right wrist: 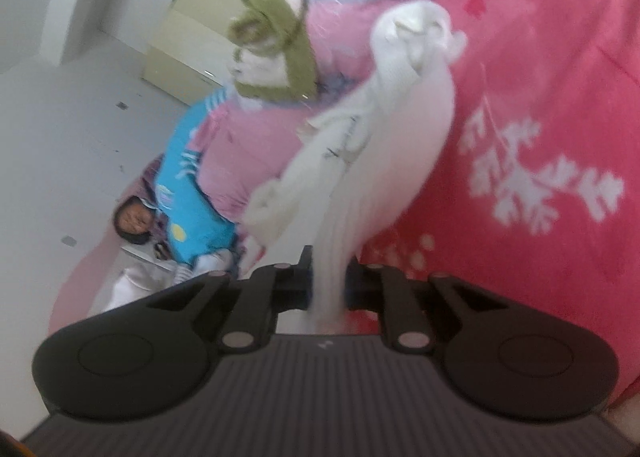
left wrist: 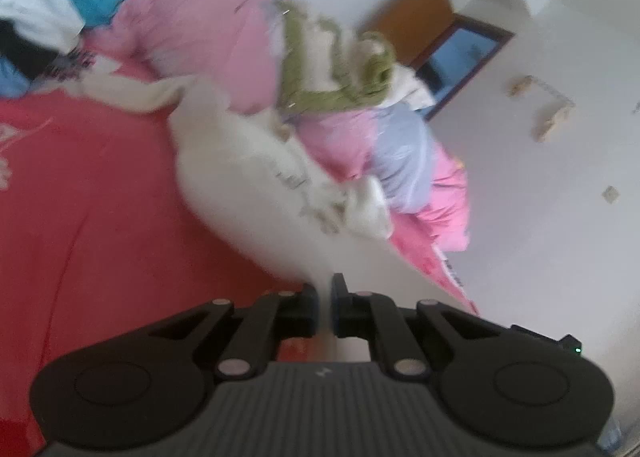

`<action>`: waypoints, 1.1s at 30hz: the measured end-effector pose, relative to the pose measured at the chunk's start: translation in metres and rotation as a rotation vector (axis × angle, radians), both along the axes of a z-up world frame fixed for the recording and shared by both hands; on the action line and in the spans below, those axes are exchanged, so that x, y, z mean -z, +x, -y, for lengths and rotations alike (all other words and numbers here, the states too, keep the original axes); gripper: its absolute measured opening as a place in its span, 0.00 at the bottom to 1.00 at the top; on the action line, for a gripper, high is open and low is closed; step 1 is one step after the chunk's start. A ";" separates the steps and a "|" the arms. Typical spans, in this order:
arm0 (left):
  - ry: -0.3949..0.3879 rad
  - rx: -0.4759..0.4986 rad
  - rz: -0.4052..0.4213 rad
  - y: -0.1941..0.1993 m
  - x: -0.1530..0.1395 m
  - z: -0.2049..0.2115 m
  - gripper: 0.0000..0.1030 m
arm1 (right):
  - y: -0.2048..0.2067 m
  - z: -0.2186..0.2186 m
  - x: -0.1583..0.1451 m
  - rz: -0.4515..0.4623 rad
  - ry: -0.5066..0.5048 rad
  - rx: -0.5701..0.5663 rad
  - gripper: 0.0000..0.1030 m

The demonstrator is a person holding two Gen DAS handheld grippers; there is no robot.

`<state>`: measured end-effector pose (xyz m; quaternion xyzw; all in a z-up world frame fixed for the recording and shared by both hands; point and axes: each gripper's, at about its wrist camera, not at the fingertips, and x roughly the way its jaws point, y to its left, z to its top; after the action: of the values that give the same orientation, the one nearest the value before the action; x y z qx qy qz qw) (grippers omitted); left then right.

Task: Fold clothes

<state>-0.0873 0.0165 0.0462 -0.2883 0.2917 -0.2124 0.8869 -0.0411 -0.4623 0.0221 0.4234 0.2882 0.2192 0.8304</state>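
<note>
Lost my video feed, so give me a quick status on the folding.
Left gripper and right gripper both shut on white garment. Garment bunched, stretched over red bedspread. Clothes pile alongside; nothing blocking.

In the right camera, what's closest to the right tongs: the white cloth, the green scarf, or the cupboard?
1. White cloth, pinched in the right tongs.
2. Green scarf, on the pile, upper middle.
3. Cupboard, by the far wall, upper left.

white garment point(right wrist: 384, 161), bunched and stretched over the red bedsheet point(right wrist: 560, 97)
</note>
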 end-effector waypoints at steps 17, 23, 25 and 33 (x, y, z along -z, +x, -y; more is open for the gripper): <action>0.101 0.180 -0.076 -0.084 0.017 -0.014 0.07 | -0.086 0.009 0.001 -0.099 -0.033 -0.079 0.11; 0.227 0.119 -0.178 -0.077 0.045 -0.020 0.56 | -0.083 0.007 0.025 -0.289 -0.258 -0.032 0.19; 0.211 0.070 -0.175 -0.074 0.043 -0.034 0.64 | -0.082 0.009 0.022 -0.294 -0.322 0.000 0.23; 0.232 -0.079 -0.095 -0.032 0.029 -0.069 0.91 | -0.054 0.013 -0.026 -0.029 -0.570 0.159 0.57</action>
<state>-0.1196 0.0855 0.0172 -0.2048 0.3446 -0.1280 0.9072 -0.0956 -0.4748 0.0479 0.1973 0.3160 0.0577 0.9262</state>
